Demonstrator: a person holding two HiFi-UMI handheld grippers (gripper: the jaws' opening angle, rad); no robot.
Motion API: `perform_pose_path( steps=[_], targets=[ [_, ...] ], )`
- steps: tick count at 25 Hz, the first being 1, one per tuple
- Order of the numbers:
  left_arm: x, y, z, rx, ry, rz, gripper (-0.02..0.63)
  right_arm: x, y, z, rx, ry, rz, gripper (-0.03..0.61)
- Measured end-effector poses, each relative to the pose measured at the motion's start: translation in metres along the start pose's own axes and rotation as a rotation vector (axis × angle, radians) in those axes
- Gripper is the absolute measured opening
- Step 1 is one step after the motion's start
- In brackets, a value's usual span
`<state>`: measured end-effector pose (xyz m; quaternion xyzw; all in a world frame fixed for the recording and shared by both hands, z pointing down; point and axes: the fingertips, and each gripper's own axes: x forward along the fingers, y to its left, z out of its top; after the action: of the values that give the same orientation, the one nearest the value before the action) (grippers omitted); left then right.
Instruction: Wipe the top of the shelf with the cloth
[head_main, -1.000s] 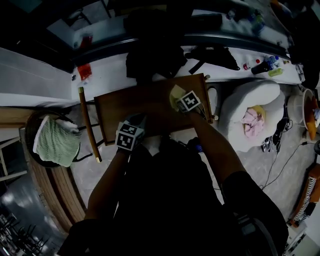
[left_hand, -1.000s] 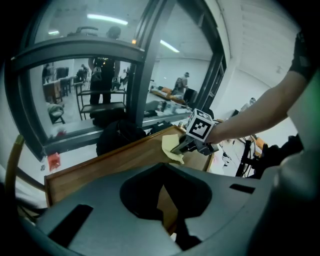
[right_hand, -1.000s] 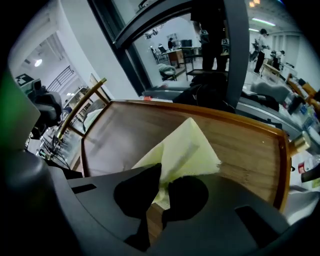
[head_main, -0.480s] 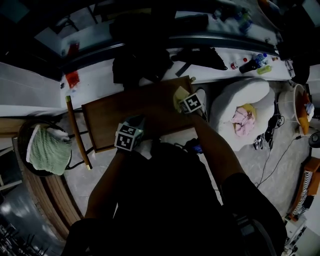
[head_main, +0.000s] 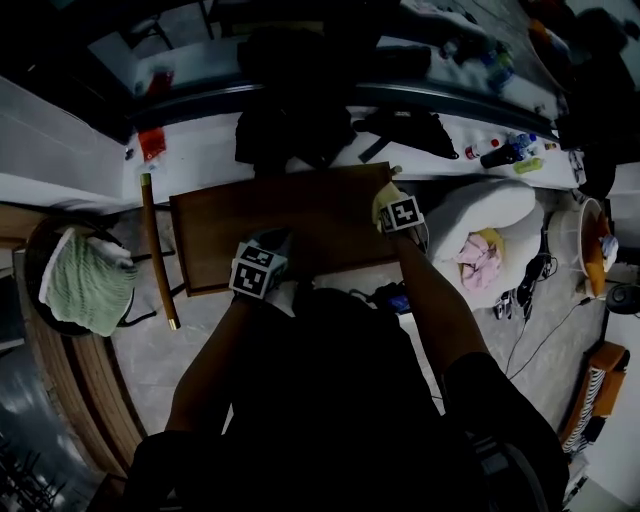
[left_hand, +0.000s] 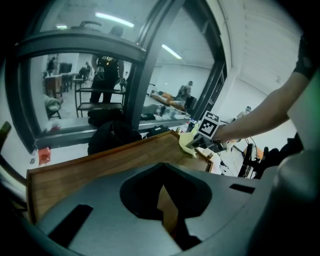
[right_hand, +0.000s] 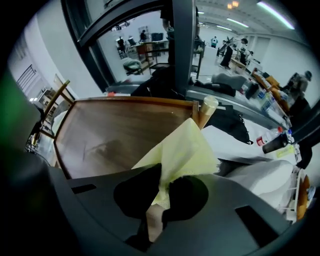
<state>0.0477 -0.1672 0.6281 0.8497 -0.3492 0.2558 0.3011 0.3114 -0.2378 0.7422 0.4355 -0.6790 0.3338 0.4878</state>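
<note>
The brown wooden shelf top (head_main: 280, 225) lies crosswise below me. My right gripper (head_main: 388, 206) is shut on a pale yellow cloth (head_main: 382, 200) at the shelf's right end, close to the far corner post. In the right gripper view the cloth (right_hand: 182, 150) fans out from the jaws over the wood (right_hand: 115, 130). My left gripper (head_main: 272, 243) rests at the shelf's near edge, left of middle. In its own view a sliver of wood shows between the nearly closed jaws of the left gripper (left_hand: 167, 210). That view also shows the right gripper (left_hand: 207, 137) and cloth (left_hand: 187, 141).
A green towel (head_main: 75, 280) lies on a round stand at the left, with a wooden stick (head_main: 158, 250) beside the shelf. A white cushion (head_main: 480, 215) holding a pink cloth (head_main: 480, 255) sits right of the shelf. Behind it are a black bag (head_main: 290, 130) and bottles (head_main: 500, 150).
My right gripper has slid the cloth to the right along the shelf top, out to its right end. The left gripper has stayed at the near edge.
</note>
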Motion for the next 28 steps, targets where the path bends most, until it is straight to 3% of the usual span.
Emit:
perform_pose_path(
  steps=[2,4,11,21,25,28],
  targets=[
    [-0.009,0.008,-0.003,-0.014,-0.010,0.009,0.006,-0.006,0.019,0.017,0.004,-0.077,0.035,0.031],
    [-0.019,0.020,-0.008,-0.031,-0.011,0.024,0.006,-0.010,0.057,0.045,-0.063,-0.150,0.094,0.031],
    [-0.079,0.062,-0.020,-0.043,-0.008,0.098,0.006,-0.006,0.245,0.111,-0.232,-0.229,0.345,0.031],
    [-0.206,0.162,-0.059,-0.103,-0.011,0.274,0.006,0.020,0.485,0.125,-0.337,-0.189,0.631,0.031],
    [-0.225,0.182,-0.072,-0.089,0.012,0.278,0.006,0.039,0.539,0.119,-0.371,-0.132,0.675,0.031],
    [-0.229,0.190,-0.077,-0.081,0.024,0.262,0.006,0.052,0.555,0.111,-0.403,-0.075,0.673,0.031]
  ],
)
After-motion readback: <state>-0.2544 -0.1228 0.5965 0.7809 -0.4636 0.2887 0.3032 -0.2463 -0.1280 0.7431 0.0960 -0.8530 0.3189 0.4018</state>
